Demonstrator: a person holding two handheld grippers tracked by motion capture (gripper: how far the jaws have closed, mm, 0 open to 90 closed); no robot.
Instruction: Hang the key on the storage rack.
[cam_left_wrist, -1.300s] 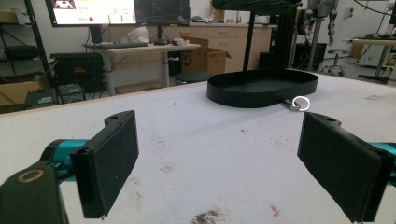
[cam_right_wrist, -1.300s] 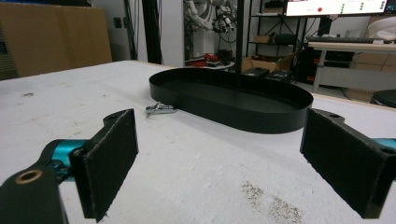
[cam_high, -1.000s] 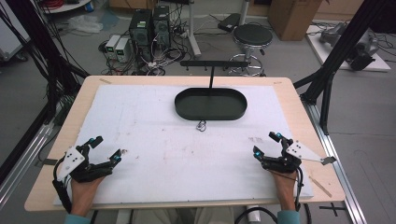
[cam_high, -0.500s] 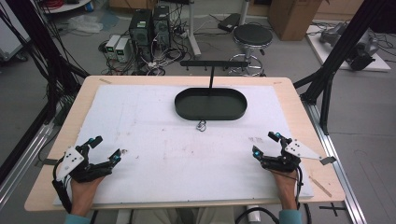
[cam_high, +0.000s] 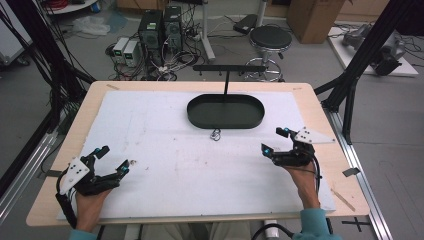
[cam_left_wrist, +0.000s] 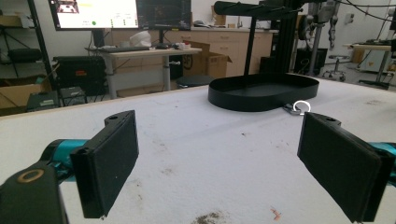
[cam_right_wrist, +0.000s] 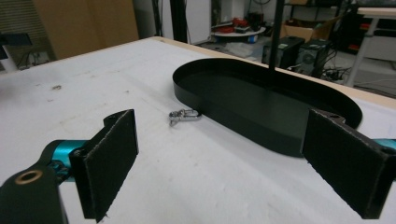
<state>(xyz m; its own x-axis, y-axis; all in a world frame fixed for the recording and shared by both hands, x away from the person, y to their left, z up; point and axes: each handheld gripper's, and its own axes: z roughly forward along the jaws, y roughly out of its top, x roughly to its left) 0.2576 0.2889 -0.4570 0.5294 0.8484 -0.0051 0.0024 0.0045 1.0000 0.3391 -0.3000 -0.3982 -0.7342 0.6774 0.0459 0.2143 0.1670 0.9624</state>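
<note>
Two grippers, left gripper (cam_high: 114, 160) and right gripper (cam_high: 274, 140), gape wide; black oval metal tray (cam_high: 226, 121) at twelve o'clock seems empty, small silver clasp (cam_high: 215, 134) touching its near rim.

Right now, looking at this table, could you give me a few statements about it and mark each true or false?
1. Both grippers stand open with nothing between the jaws. True: the left gripper and the right gripper hold nothing.
2. The metal clip lies inside the tray. False: it lies on the white mat, just outside the tray's near wall.
3. The tray is empty. True.
4. The left gripper is nearer the clip than the right one. False: the right one is nearer.
5. A thin post with a crossbar rises from the tray. True.
</note>
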